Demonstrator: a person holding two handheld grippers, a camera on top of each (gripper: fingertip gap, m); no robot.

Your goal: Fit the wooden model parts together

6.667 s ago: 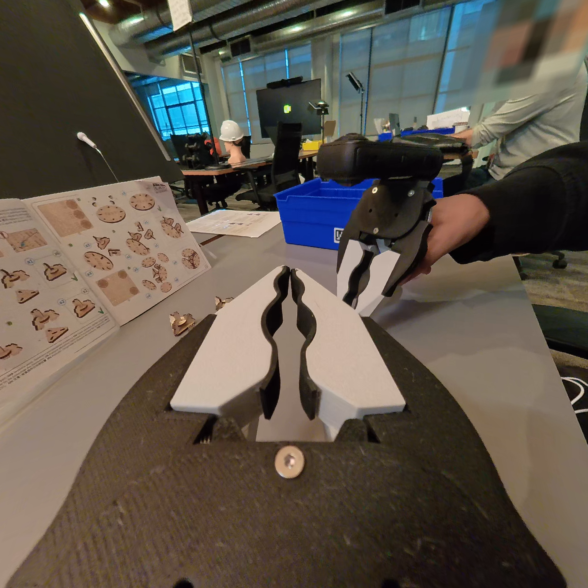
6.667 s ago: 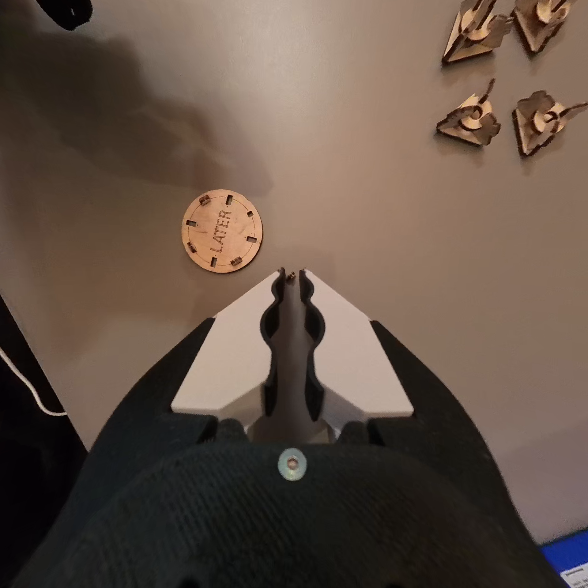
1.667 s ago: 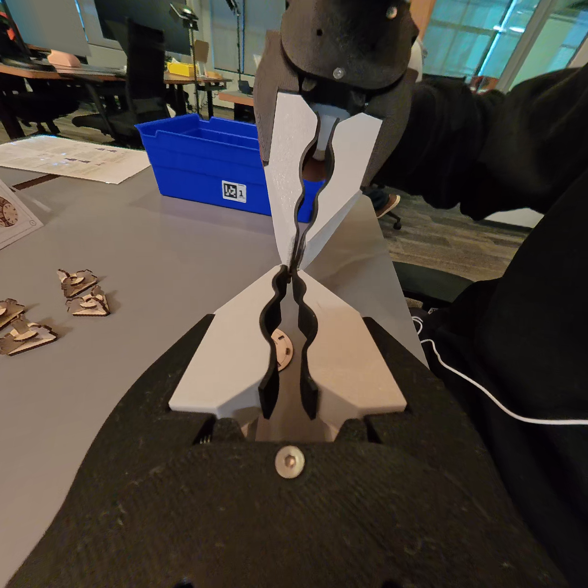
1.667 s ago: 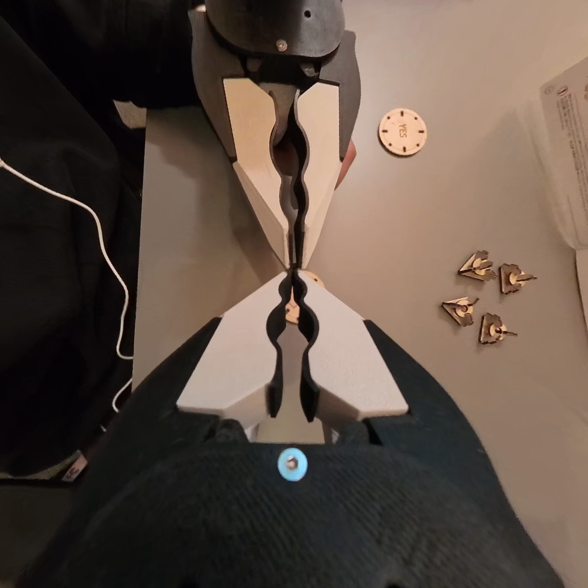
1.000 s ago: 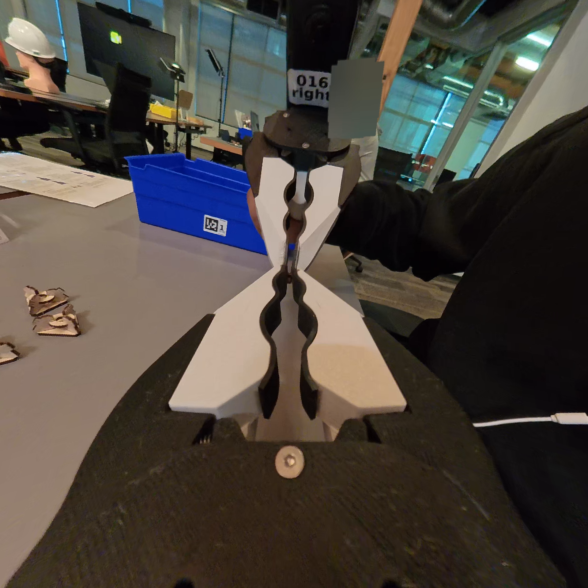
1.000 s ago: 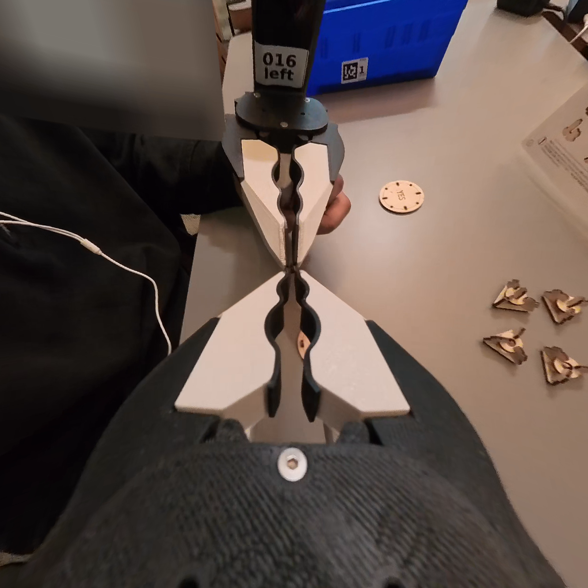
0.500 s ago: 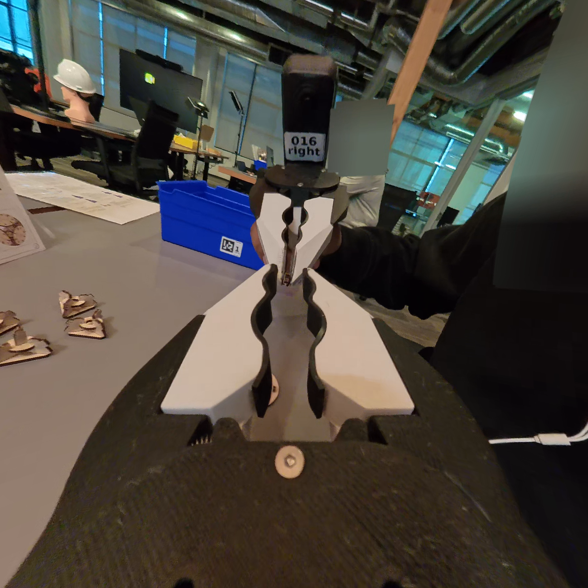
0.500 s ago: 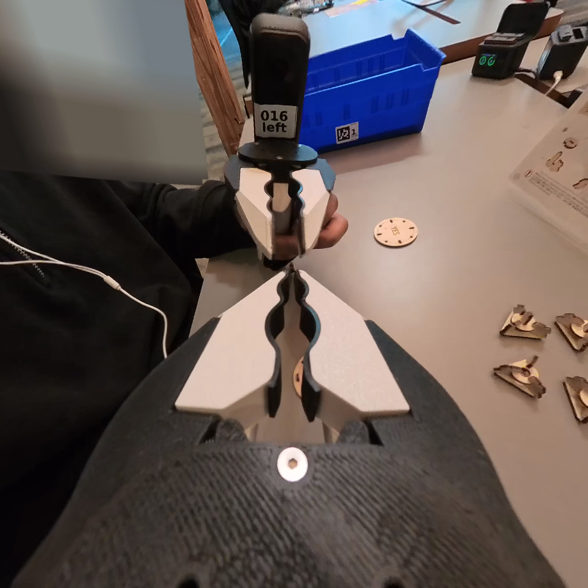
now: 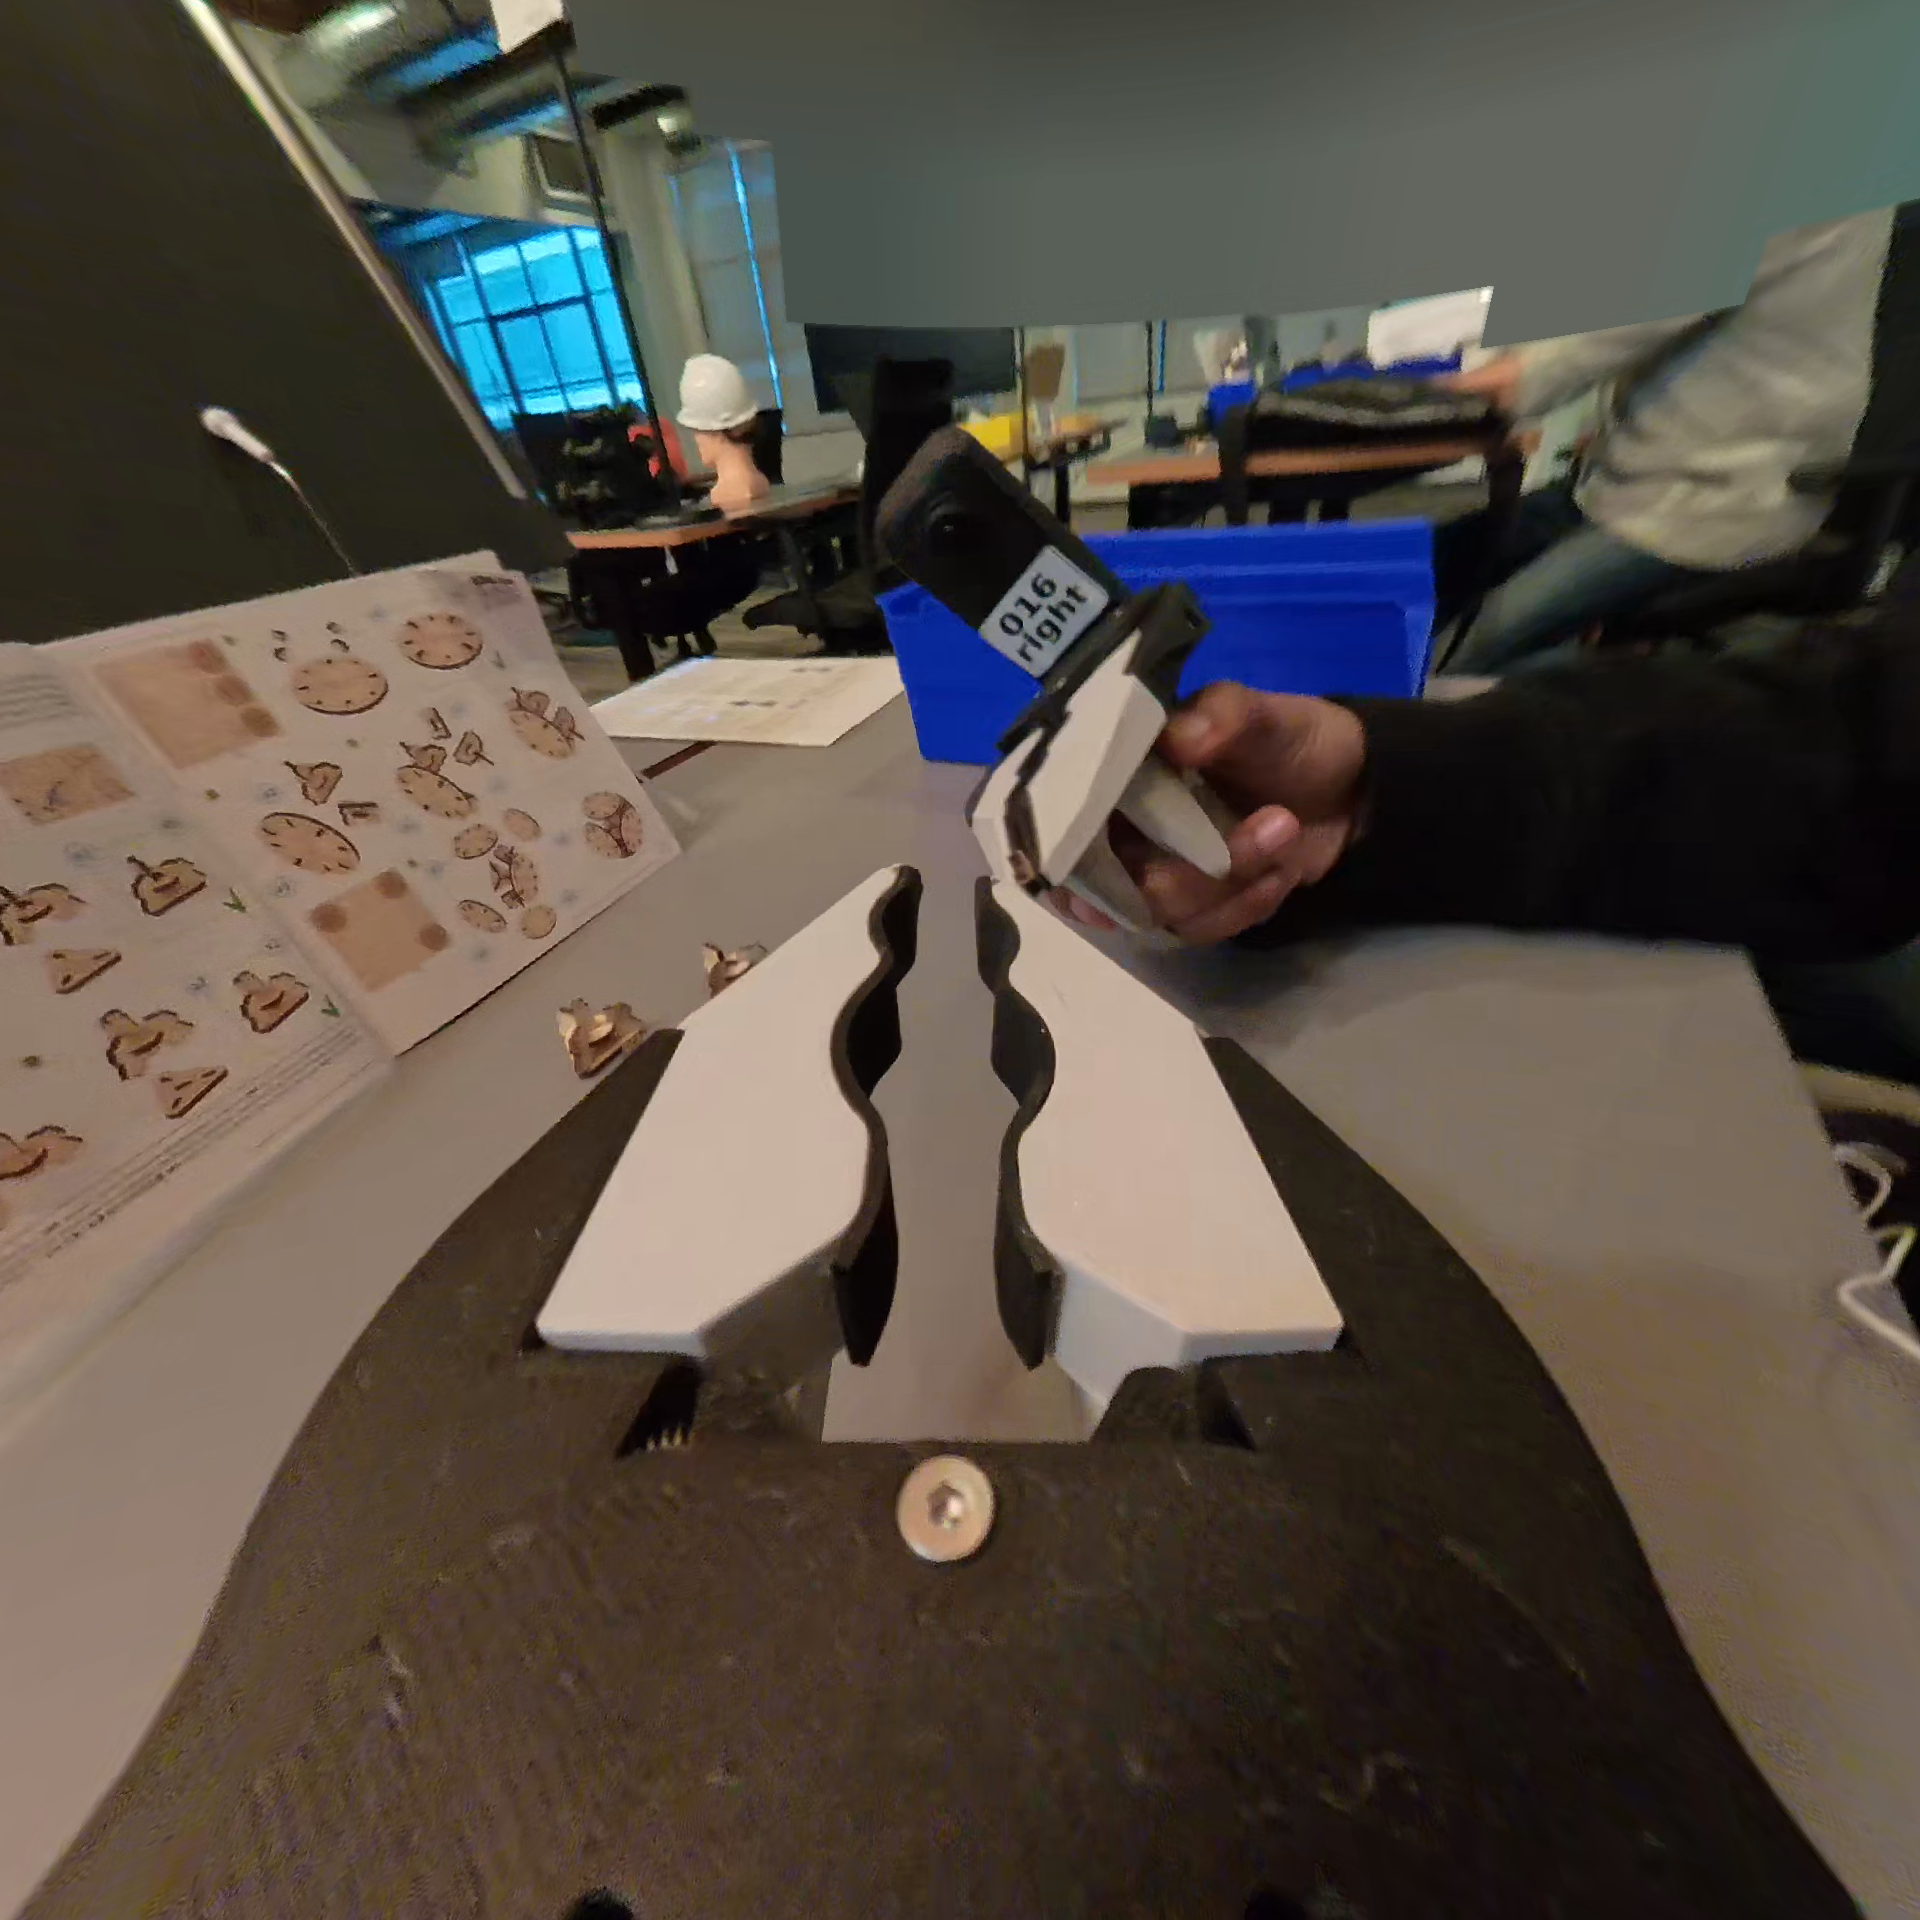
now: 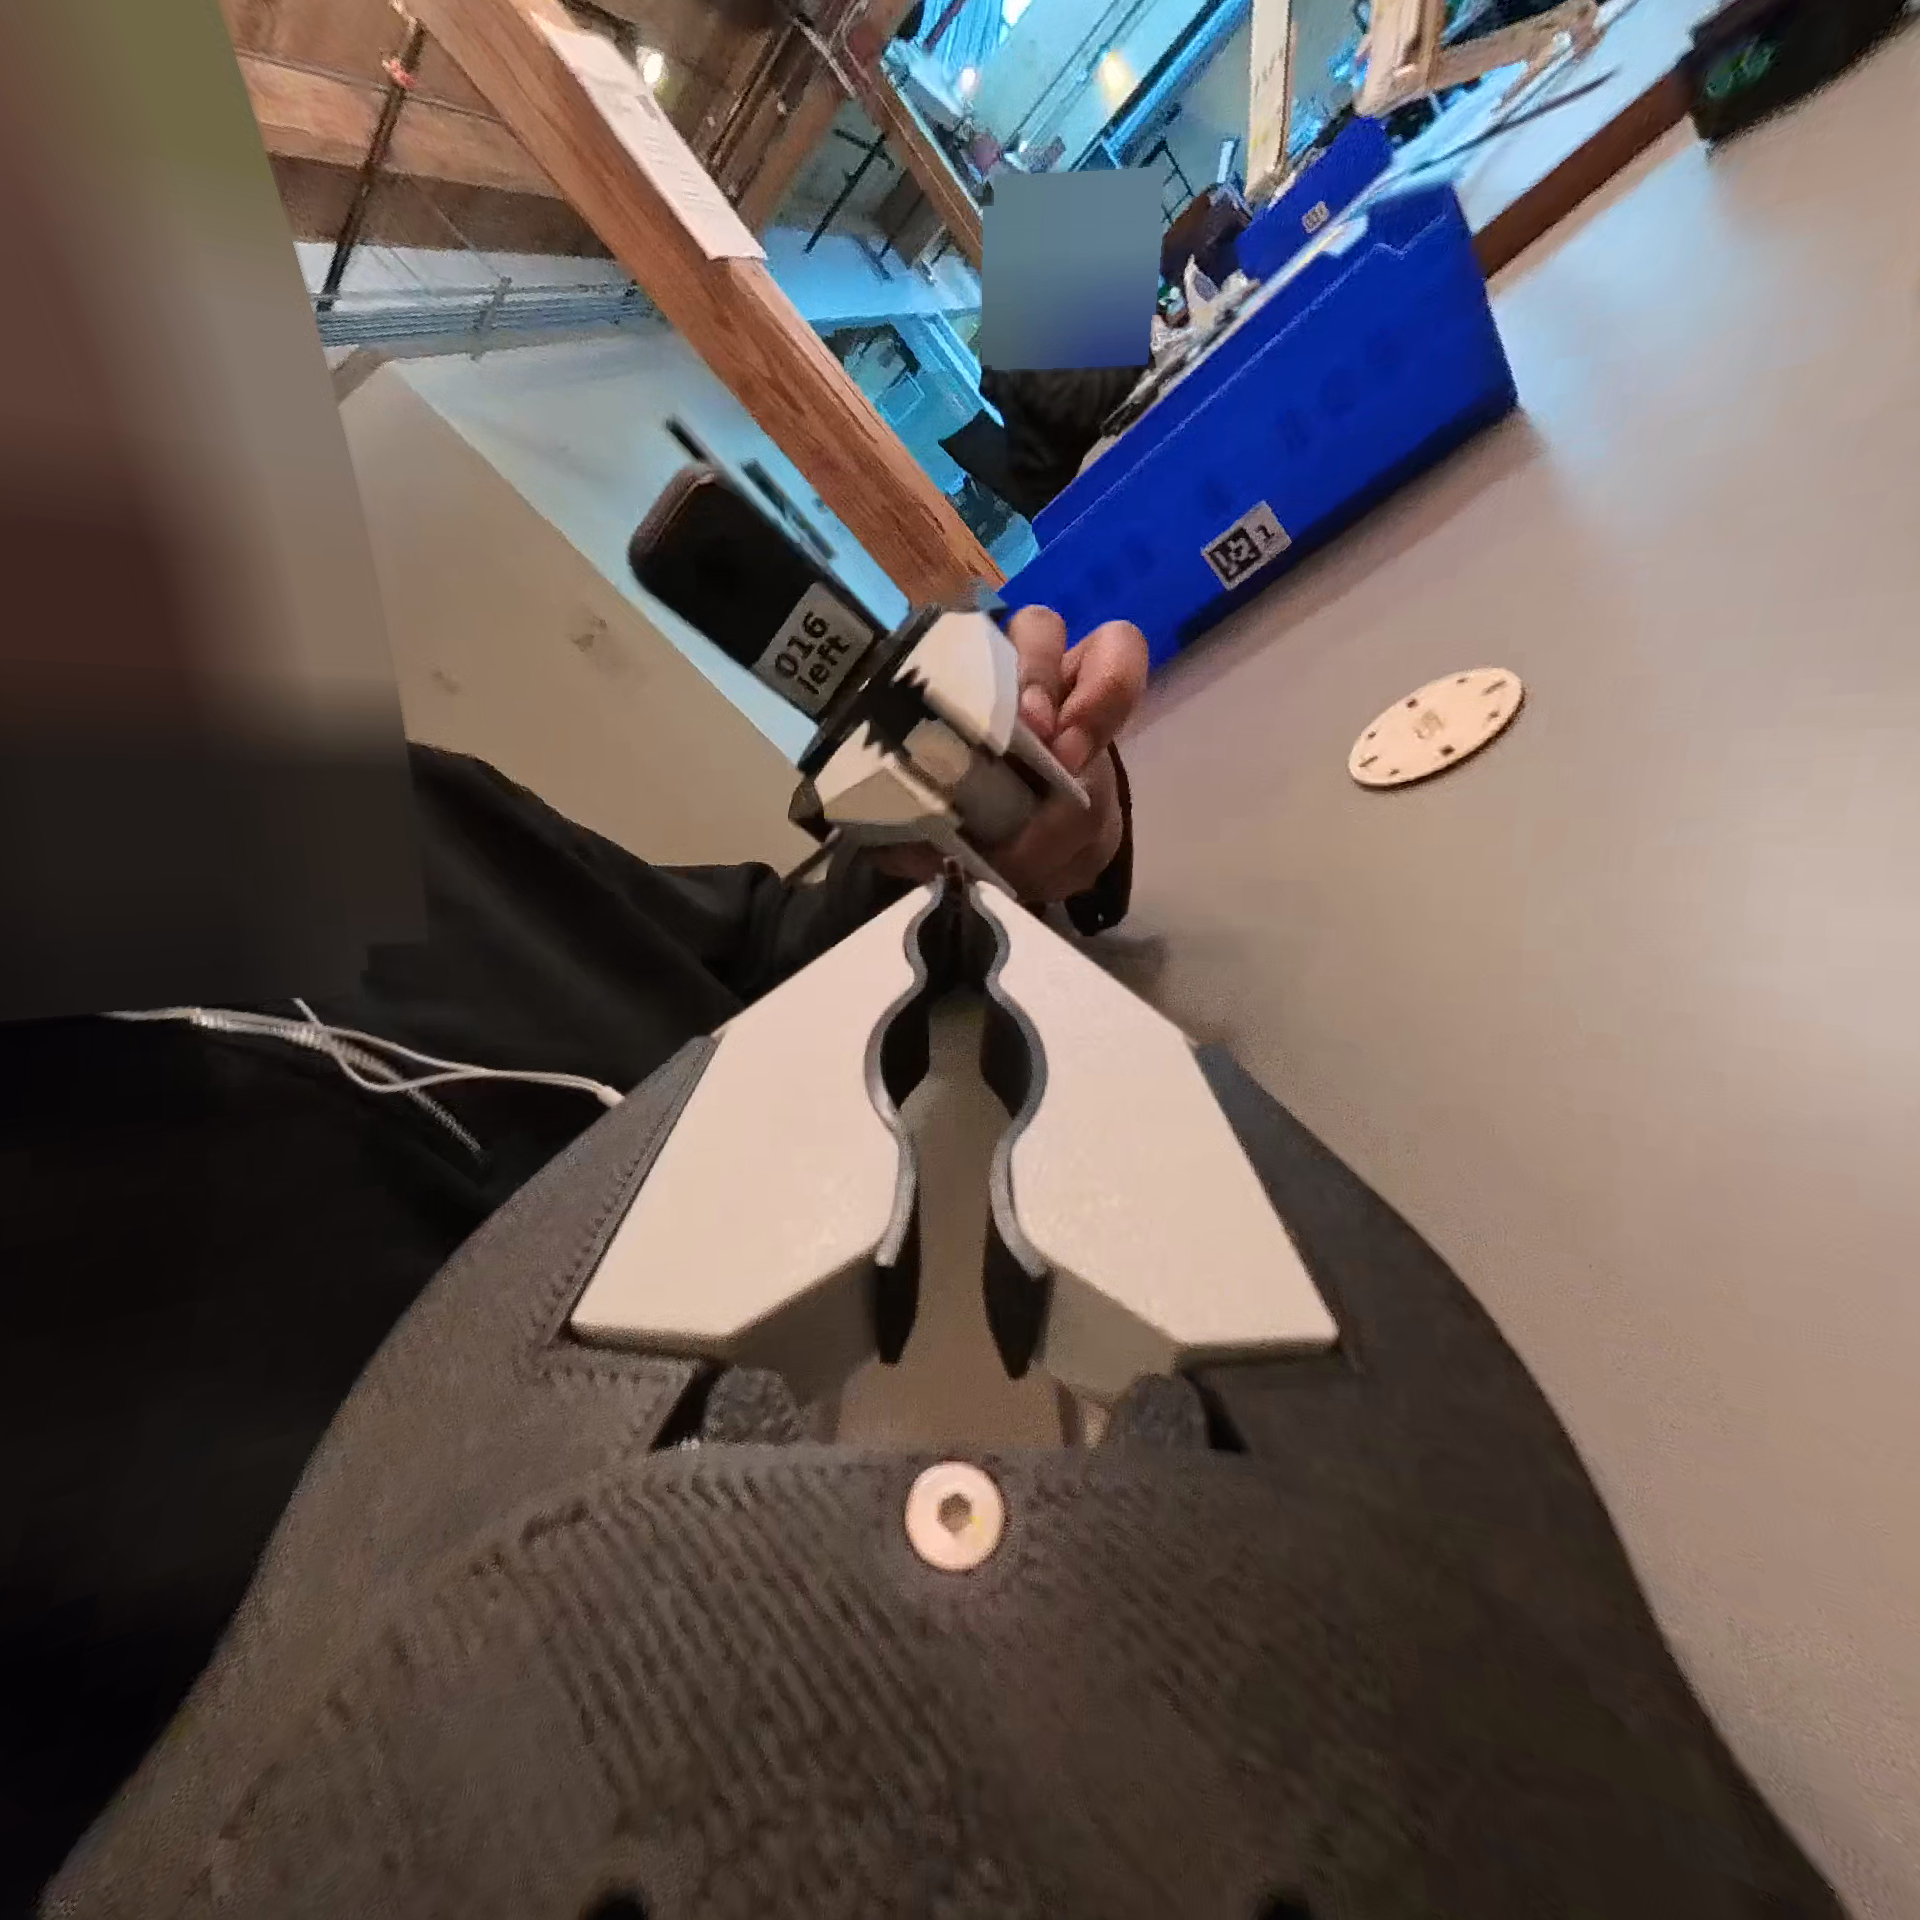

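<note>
In the left wrist view, an open booklet (image 9: 260, 831) lies at the far left, its near pages cut off by the frame edge. Right of it, two small wooden pieces (image 9: 603, 1029) sit on the grey table (image 9: 1455, 1143), partly behind the left gripper (image 9: 945, 894), whose jaws stand a little apart with only bare table between them. Just beyond its right fingertip hangs the right gripper (image 9: 1023, 868), held in a hand (image 9: 1236, 810); its fingers are pressed together on a tiny dark sliver (too small and blurred to name). Behind stands a blue bin (image 9: 1299, 613), its front half hidden by that gripper.

In the right wrist view, motion blur softens everything. The right gripper's tips (image 10: 951, 894) meet, with a small dark bit poking out. At right a wooden disc (image 10: 1439, 727) lies flat on the table, well apart from both tools.
</note>
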